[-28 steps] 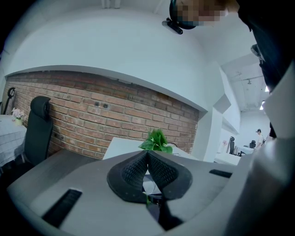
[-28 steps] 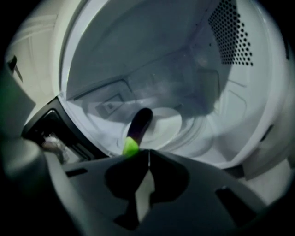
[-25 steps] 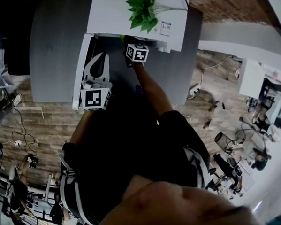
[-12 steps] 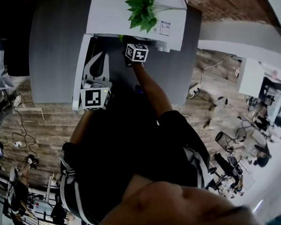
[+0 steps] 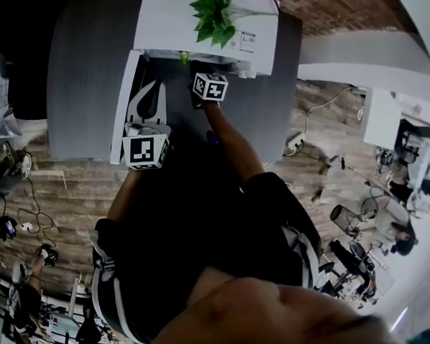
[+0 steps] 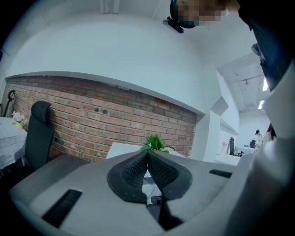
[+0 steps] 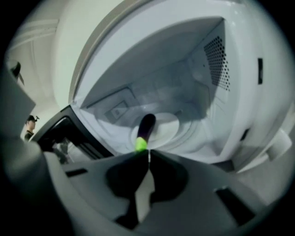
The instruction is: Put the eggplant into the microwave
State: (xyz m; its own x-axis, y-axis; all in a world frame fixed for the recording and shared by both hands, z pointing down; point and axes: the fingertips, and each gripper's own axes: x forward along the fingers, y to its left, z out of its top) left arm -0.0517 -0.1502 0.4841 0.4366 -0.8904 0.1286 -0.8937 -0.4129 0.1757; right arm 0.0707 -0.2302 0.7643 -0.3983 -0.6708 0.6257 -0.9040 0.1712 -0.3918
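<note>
The jaws of the right gripper (image 7: 148,153) stand pressed tip to tip with nothing between them. Just past the tips, toward 12 o'clock, lies the long dark purple eggplant with a bright green stem cap (image 7: 145,128), cap end nearest the jaws. Whether the cap touches the left jaw's tip I cannot tell. The eggplant rests on the round glass turntable (image 7: 173,126) inside the white microwave oven (image 7: 216,87). The oven's perforated side wall is at 2 o'clock and its open, dark-windowed door (image 7: 64,133) at 9 o'clock.

Seen from above, the right gripper appears to have eased a little way back out of the microwave's mouth over the last second. The green cap now shows more plainly at 11 o'clock from the gripper's marker cube. With the jaws closed on nothing and the eggplant lying on the turntable, I judge the placing done. What is left is to draw the gripper clear of the opening without nudging the cap.

The left gripper (image 6: 147,154) has its ribbed jaws closed too, and they hold nothing. It points level over the microwave's top, toward the leafy green plant (image 6: 154,143) at 12 o'clock and the red brick wall (image 6: 92,120) behind. From above it hangs beside the open door, at 8 o'clock from the right gripper, over the grey tabletop (image 5: 80,67), and it has barely shifted.
</note>
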